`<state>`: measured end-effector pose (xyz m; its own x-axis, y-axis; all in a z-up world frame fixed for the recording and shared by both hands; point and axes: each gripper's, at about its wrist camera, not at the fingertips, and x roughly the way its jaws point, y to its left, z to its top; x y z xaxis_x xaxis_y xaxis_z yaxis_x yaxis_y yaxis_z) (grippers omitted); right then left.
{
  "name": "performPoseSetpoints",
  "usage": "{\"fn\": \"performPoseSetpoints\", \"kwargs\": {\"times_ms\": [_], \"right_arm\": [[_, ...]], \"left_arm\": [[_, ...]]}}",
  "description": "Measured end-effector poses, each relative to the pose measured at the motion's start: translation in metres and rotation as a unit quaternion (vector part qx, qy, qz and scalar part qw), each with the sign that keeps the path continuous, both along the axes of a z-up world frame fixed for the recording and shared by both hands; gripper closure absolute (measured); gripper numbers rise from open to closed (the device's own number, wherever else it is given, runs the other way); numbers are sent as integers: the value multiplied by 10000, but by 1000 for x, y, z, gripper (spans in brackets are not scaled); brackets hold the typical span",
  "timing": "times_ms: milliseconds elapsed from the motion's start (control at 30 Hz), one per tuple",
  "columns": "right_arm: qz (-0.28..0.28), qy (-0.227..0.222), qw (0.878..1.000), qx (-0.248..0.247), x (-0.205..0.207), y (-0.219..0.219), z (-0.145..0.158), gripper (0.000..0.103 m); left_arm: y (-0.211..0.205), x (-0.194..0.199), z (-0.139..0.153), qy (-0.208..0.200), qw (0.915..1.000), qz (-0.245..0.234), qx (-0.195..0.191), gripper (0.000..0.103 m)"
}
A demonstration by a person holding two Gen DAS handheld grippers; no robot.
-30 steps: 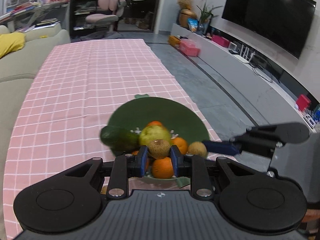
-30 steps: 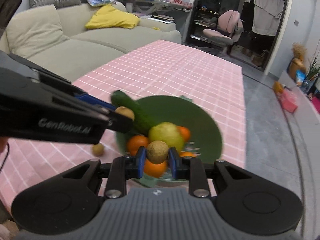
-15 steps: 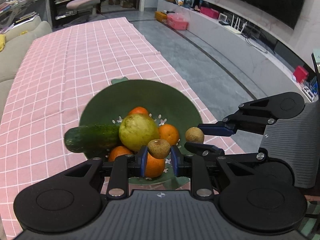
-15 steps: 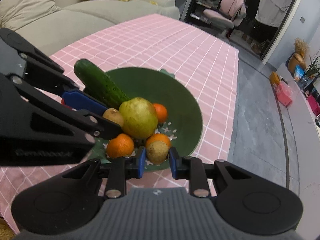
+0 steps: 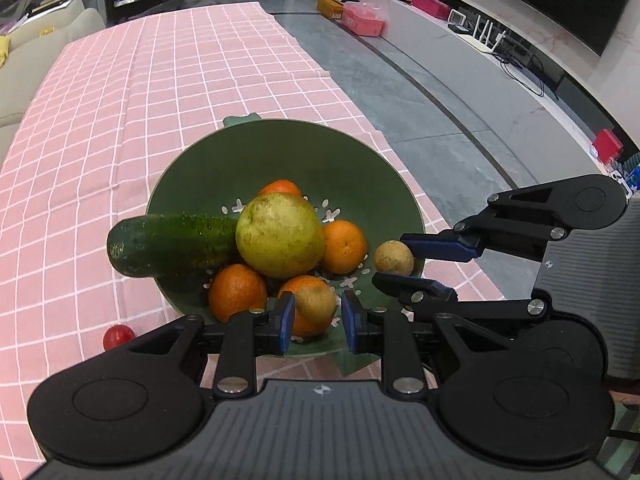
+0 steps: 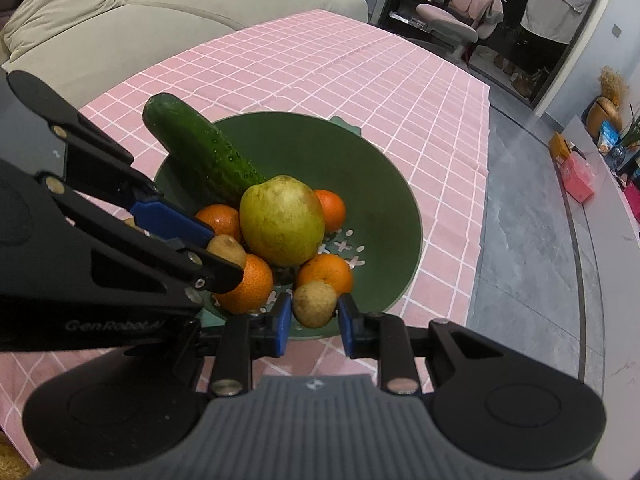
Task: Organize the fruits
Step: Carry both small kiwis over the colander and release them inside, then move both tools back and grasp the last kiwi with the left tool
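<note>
One pink cloth [image 5: 120, 120]: open room ahead of both tongs, its edge just right of the right tongs [image 6: 313, 314]. One green bowl [image 5: 288, 152] directly ahead, already holding cucumber [image 5: 172, 244], pear [image 5: 280, 236] and four oranges [image 5: 344, 246]. Two left to drop: first brown fruit [image 5: 315, 299] pinched by the left tongs [image 5: 316, 309], second brown fruit [image 6: 314, 305] pinched by the right tongs, both over the near rim. One red fruit [image 5: 119, 336] outside, left of the left tongs
</note>
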<state>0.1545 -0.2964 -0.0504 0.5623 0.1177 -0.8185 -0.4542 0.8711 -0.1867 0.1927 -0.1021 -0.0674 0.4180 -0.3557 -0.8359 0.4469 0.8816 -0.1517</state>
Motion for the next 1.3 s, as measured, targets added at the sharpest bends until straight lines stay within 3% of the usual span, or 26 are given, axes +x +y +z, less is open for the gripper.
{"fn": "performPoseSetpoints", "kwargs": {"times_ms": [67,267,300,367,500,767,1133,1300], "right_arm": [[17,-2,10000,-11,0,0,0,82],[-100,-76,9999,46,-1,-4,4,79],[-112,-110,9999,50,-1,-4,5,78],[-151,-242,9996,29,-3,-3,9,66],[-264,-470,9985,90,-7,-2,19,62],[-616,-863,9926,585,-25,8,39,40],[-527,-851,9881,1166,-61,50,37,40],[-260,-550,9904,1242,-72,66,24,40]], "left_arm": [[0,-1,1,-4,10000,12,4,74],[6,-1,8,-38,9998,124,-155,54],[8,-3,11,-75,9997,145,-183,53],[11,-5,17,-169,9994,195,-210,52],[21,-13,32,-429,9979,377,-304,50],[57,-31,57,-899,9920,809,-373,50],[102,-55,38,-745,9906,1141,-138,50],[113,-61,22,-575,9911,1190,-173,50]]}}
